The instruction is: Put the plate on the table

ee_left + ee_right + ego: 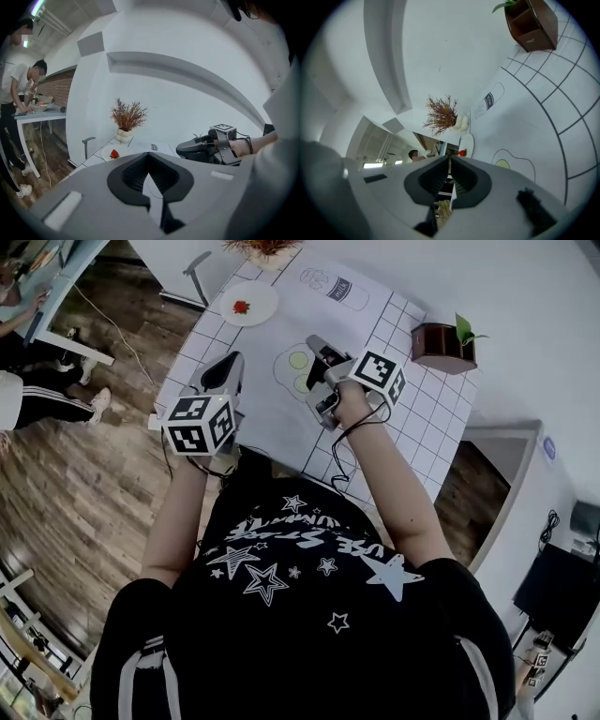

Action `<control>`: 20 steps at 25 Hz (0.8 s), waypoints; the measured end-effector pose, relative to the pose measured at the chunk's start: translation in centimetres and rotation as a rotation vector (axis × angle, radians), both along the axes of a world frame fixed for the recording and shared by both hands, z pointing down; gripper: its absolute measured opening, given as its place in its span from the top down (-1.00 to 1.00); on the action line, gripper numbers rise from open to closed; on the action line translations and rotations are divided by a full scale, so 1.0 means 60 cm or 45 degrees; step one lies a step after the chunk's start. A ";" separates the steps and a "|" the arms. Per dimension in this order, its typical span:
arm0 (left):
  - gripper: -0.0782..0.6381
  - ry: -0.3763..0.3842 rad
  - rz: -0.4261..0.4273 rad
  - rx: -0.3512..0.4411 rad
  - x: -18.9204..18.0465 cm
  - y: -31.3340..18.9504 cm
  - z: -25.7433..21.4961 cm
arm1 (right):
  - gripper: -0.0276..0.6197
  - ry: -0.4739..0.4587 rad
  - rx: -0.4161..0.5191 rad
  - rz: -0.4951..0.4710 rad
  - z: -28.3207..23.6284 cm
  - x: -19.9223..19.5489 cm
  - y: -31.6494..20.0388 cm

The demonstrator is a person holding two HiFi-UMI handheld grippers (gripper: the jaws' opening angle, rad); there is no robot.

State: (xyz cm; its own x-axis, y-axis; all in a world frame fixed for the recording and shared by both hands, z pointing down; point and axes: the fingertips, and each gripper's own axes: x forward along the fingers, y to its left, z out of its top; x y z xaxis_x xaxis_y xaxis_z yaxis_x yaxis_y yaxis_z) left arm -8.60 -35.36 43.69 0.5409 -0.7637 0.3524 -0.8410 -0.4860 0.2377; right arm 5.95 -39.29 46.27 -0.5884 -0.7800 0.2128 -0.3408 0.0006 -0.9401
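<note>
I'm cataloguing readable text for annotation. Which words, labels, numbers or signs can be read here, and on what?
Label on the bottle drawing, on the white mat: too small to read.
White print on the person's black shirt: upside down and warped, unreadable.
Marker cubes: black-and-white square patterns, no letters.
Round blue sign at the right: too small to read.
No text reads clearly.

Black short-sleeved T-shirt (309, 615), lower centre: white stars, white lettering (upside down to head camera). Black lower garment (131, 667), bottom corners: white side stripes. Grey left gripper (232, 362), grey right gripper (315, 343), upper centre: black-and-white marker cubes (199, 425). Thin black cable (349, 460) beneath right one.
</note>
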 end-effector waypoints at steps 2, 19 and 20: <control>0.76 0.004 -0.022 0.016 0.012 0.029 -0.011 | 0.85 0.010 0.032 -0.020 -0.015 0.014 0.028; 0.76 -0.055 -0.194 0.044 0.061 0.250 -0.043 | 0.87 0.053 0.147 -0.247 -0.022 0.068 0.223; 0.76 -0.062 -0.196 0.043 0.058 0.255 -0.042 | 0.87 0.068 0.166 -0.250 -0.025 0.070 0.225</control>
State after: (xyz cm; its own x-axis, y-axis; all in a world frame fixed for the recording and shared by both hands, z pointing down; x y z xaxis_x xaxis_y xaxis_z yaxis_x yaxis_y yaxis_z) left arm -5.11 -20.07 41.14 0.3996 -0.8482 0.3477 -0.9162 -0.3576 0.1805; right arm 10.13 -25.79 44.77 -0.7220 -0.6748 0.1529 -0.3716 0.1917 -0.9084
